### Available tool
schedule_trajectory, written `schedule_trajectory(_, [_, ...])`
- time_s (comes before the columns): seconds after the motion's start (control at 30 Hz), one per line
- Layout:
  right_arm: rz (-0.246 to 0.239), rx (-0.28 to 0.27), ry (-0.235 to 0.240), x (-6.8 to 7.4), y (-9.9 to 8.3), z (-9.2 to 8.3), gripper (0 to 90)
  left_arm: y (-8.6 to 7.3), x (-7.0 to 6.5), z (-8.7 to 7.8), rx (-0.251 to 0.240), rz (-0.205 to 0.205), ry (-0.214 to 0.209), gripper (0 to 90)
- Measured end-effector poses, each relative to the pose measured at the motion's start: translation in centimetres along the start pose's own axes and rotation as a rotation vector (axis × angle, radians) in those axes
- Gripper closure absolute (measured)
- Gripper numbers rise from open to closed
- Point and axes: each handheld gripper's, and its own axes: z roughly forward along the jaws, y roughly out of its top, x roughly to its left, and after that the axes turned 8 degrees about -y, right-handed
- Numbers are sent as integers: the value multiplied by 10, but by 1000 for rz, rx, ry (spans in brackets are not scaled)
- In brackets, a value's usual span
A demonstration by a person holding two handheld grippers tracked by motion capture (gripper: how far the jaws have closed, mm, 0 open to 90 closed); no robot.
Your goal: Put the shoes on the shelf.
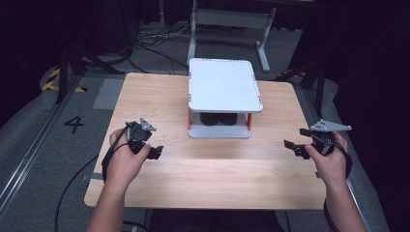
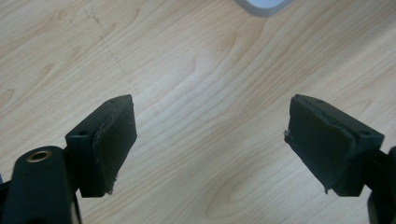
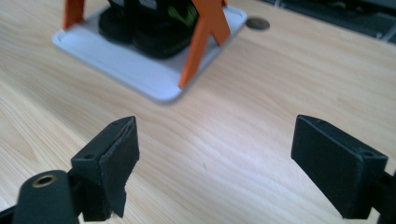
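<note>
- A light wooden table point(image 1: 203, 169) fills the middle of the high view, standing on grey floor point(image 1: 34, 145) marked with a black number 4 point(image 1: 74, 124).
- A white two-tier shelf point(image 1: 223, 87) with orange legs point(image 3: 201, 39) stands at the table's centre toward the far edge, between the two grippers and beyond them.
- Dark shoes point(image 3: 154, 28) sit side by side on the shelf's lower tier, under the top plate.
- The left gripper point(image 1: 153, 152) is held over the near left of the table, jaws spread wide, nothing between them; its own view looks down on bare wood.
- The right gripper point(image 1: 294, 146) is at the near right edge, jaws likewise parted and empty, pointing toward the shelf, well apart from it.
</note>
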Motion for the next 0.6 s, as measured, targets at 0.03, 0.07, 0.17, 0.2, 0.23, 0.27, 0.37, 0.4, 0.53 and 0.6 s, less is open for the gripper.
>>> schedule_trajectory(0.03, [-7, 25, -10, -2, -2, 0, 159, -4, 3, 0, 1, -10, -2, 165])
schedule_trajectory(0.07, [-50, 63, -26, -4, -4, 1, 160, -8, 7, -1, -7, -20, 5, 165])
schedule_trajectory(0.17, [-97, 160, -75, -10, -10, 7, 153, -20, 16, 4, 45, -48, 29, 164])
schedule_trajectory(0.2, [-83, 138, -69, -11, -14, 11, 154, -23, 18, 7, 68, -56, 31, 165])
schedule_trajectory(0.23, [-62, 129, -57, -12, -17, 15, 154, -26, 21, 9, 75, -53, 41, 166])
schedule_trajectory(0.27, [-47, 129, -46, -14, -22, 21, 154, -28, 25, 12, 67, -61, 47, 166])
schedule_trajectory(0.37, [-43, 128, -30, -16, -35, 39, 155, -38, 37, 23, 22, -91, 54, 166])
schedule_trajectory(0.4, [-41, 124, -27, -17, -38, 45, 155, -41, 40, 27, 17, -110, 50, 166])
schedule_trajectory(0.53, [-22, 101, -29, -21, -54, 65, 156, -47, 46, 39, 26, -110, 62, 165])
schedule_trajectory(0.6, [-37, 102, -36, -23, -59, 70, 156, -51, 50, 46, 10, -120, 49, 166])
